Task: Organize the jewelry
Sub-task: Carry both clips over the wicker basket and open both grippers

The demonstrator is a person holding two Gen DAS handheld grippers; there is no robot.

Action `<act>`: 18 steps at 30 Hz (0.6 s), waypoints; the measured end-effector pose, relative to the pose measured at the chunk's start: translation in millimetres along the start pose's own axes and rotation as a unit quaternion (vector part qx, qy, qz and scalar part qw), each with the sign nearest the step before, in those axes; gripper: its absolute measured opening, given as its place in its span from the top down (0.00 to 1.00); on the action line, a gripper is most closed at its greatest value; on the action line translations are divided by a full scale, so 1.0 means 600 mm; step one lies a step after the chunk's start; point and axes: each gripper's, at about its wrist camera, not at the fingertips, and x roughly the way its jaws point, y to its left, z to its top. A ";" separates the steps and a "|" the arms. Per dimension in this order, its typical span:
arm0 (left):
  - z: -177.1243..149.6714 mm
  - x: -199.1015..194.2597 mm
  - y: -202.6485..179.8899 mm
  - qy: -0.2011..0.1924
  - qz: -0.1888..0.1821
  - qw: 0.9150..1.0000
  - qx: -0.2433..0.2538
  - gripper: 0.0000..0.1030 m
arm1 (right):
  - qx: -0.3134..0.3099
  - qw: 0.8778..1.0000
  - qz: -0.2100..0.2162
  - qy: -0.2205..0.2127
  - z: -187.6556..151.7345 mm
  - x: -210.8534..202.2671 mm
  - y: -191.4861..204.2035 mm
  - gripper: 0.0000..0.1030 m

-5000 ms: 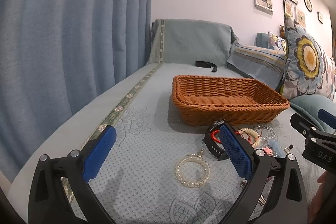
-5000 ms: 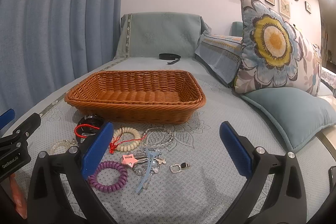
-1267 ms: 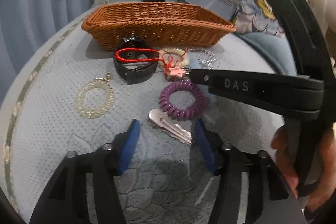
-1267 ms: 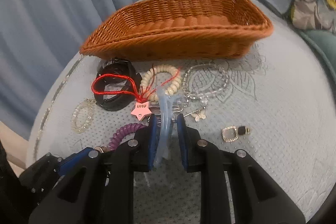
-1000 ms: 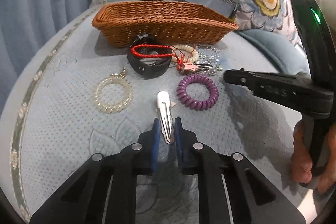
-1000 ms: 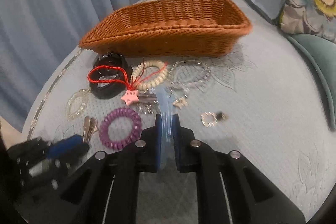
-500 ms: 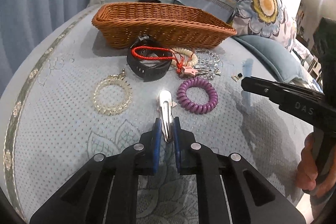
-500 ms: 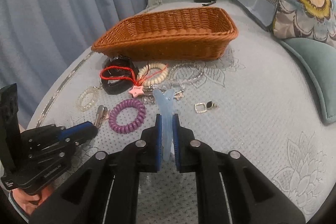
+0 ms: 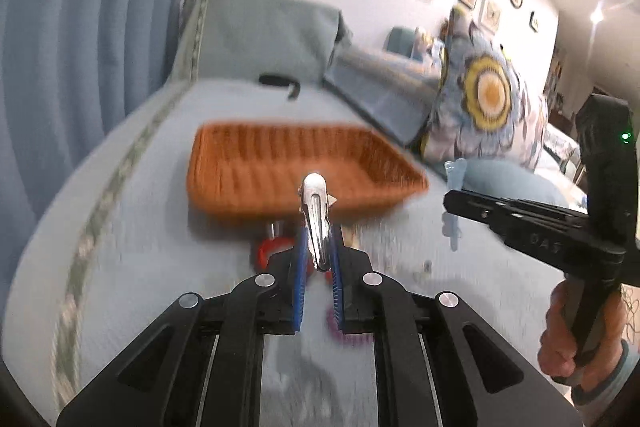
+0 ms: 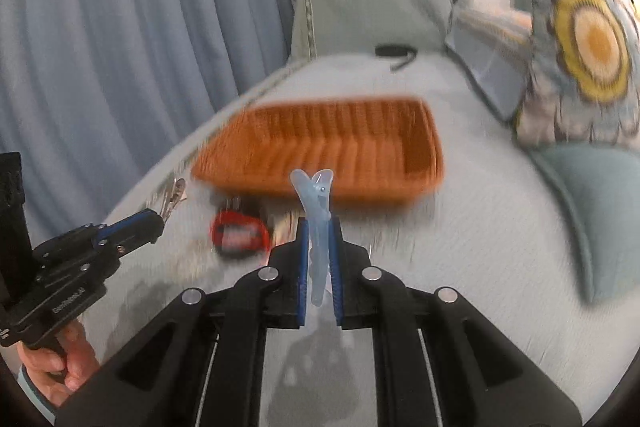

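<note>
Step in hand: carrying two clips to the rectangular orange wicker basket (image 9: 248, 163), which is sitting on the pale blue-grey sofa cover (image 10: 472, 227). Basket interior is reading empty, though blur is hiding detail. Left gripper (image 9: 318, 247) is pinching the silver metal hair clip (image 9: 315, 211) with jaws nearly closed; right gripper (image 10: 319, 247) is clamping the translucent light-blue plastic hair clip (image 10: 316, 203) the same way. Both clips are hanging clear of the cover, short of the basket's near wall. Next move, my read: advancing over the rim, then releasing inside. Red cord bracelet (image 10: 238, 229) and other pieces are lying loose before the basket.
</note>
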 end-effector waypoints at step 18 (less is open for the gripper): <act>0.102 0.229 0.074 0.074 -0.001 0.996 -0.049 0.91 | 0.028 0.988 -0.039 0.145 0.098 0.277 -0.061 0.92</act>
